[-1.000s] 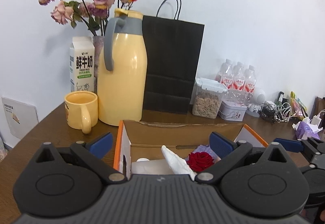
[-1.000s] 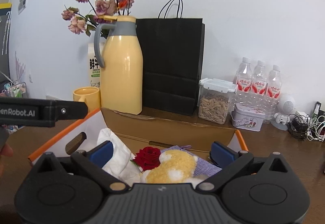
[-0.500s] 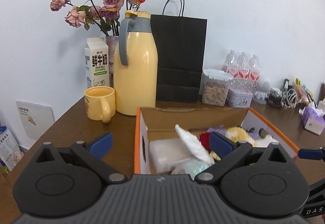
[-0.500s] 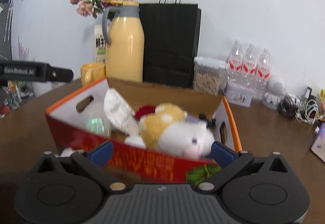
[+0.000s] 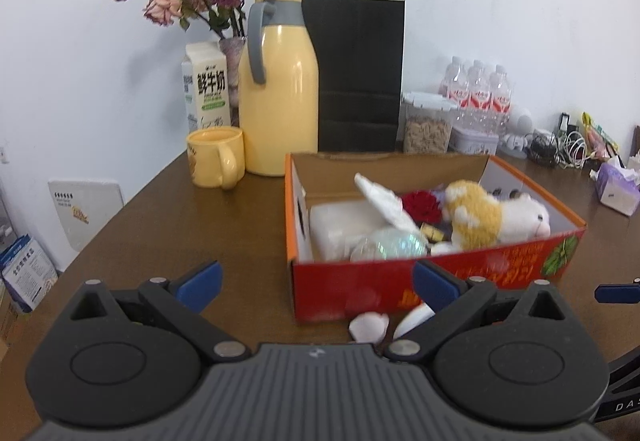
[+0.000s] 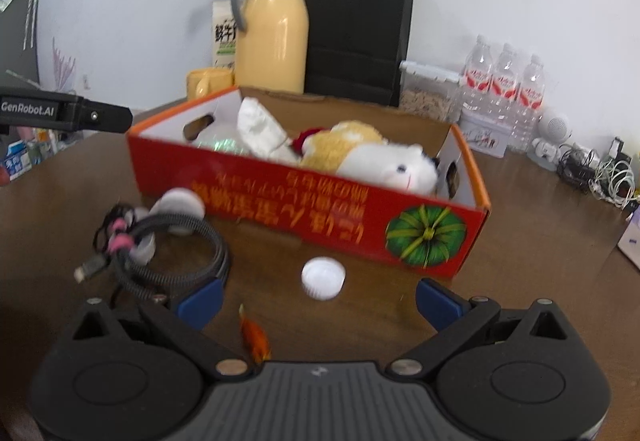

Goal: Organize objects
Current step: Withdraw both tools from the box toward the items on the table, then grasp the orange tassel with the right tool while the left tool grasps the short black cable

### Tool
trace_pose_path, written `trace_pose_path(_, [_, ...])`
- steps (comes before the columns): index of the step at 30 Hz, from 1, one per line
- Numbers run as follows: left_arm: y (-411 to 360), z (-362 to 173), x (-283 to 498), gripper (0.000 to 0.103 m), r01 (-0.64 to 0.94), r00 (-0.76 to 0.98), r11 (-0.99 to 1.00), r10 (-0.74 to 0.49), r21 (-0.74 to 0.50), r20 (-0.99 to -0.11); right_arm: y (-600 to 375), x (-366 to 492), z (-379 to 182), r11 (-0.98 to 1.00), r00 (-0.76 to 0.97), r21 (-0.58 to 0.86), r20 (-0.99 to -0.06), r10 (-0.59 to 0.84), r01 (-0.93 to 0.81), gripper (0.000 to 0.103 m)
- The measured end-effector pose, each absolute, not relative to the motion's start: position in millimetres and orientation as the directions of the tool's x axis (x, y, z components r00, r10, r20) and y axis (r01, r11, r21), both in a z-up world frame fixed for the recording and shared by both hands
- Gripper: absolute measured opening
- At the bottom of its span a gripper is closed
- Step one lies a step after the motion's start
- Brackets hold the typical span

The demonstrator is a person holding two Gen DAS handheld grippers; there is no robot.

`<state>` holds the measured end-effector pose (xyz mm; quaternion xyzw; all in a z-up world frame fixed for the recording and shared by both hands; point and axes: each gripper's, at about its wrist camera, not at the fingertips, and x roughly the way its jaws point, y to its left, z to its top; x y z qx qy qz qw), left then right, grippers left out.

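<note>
Left gripper (image 5: 316,283): jaws spread wide, nothing between them; it has drawn back from over the box, which now lies wholly in view ahead and to the right.
Right gripper (image 6: 318,299): jaws wide apart, empty; it has pulled back and lower, so the table in front of the box now shows.
Box (image 5: 436,283): red and orange cardboard, open top, standing on the brown table (image 5: 200,225) in front of the black paper bag (image 5: 360,73).
Box contents: plush toy (image 5: 496,211) lying along the near right side, red rose (image 5: 420,203) behind it, white packet (image 5: 340,219) at the left end, crumpled tissue (image 5: 380,199) leaning over it.
Newly in view, right wrist: white cap (image 6: 323,277) on the table just in front of the box; coiled black cable (image 6: 172,253) to its left; small orange scrap (image 6: 254,337) near the gripper base.
Background: yellow flask (image 5: 280,97), yellow mug (image 5: 216,157) and milk carton (image 5: 206,89) unchanged at the back left.
</note>
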<state>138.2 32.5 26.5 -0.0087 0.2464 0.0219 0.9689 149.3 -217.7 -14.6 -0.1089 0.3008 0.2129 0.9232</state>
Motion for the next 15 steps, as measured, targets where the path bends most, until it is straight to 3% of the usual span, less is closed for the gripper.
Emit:
trace_pose_path(4, [35.3,17.3,128.8,0.103,-0.054,0.864,0.998,0.042,-0.009,-0.502,-216.1,142.1,-22.7,0.875,0.700,-0.061,-0.628,0.341,-0.481,0.093])
trace_pose_path(7, [38.6,10.9,122.2,0.103,-0.060,0.856,0.998,0.046,-0.011,-0.516,-214.3,138.2,-27.1,0.865,0.681,-0.050,-0.641,0.355,-0.499,0.078])
trace_pose_path(15, [43.0,1.5,110.6,0.103,-0.074,0.837,0.997,0.047,-0.027,-0.545,-212.0,135.3,-28.1,0.846,0.650,0.002,-0.640,0.410,-0.533,0.022])
